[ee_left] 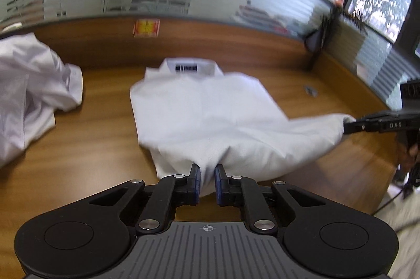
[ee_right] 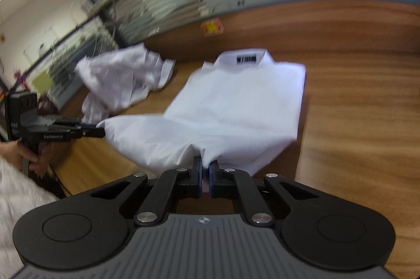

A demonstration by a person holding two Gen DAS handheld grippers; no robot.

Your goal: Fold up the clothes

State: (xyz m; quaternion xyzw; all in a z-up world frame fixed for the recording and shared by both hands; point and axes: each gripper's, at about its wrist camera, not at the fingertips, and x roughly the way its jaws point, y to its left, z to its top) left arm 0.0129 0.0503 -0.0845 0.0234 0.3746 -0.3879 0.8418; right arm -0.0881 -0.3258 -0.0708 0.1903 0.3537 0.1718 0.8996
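Observation:
A white collared shirt (ee_left: 204, 105) (ee_right: 236, 100) lies partly folded on the wooden desk, collar and dark label at the far end. Its near hem is lifted off the desk between the two grippers. My left gripper (ee_left: 207, 170) is shut on one corner of the hem, with white cloth bunched between its blue pads. It also shows from the side as the left gripper (ee_right: 101, 127), biting the cloth. My right gripper (ee_right: 205, 163) pinches the other hem corner; in the left wrist view the right gripper (ee_left: 347, 124) clamps the cloth tip.
A second white garment (ee_left: 34, 95) (ee_right: 123, 76) lies crumpled on the desk to the left of the shirt. A wooden partition with a yellow-orange sticker (ee_left: 146, 28) and frosted glass bounds the desk's far side. A small grey object (ee_left: 310, 90) lies right of the shirt.

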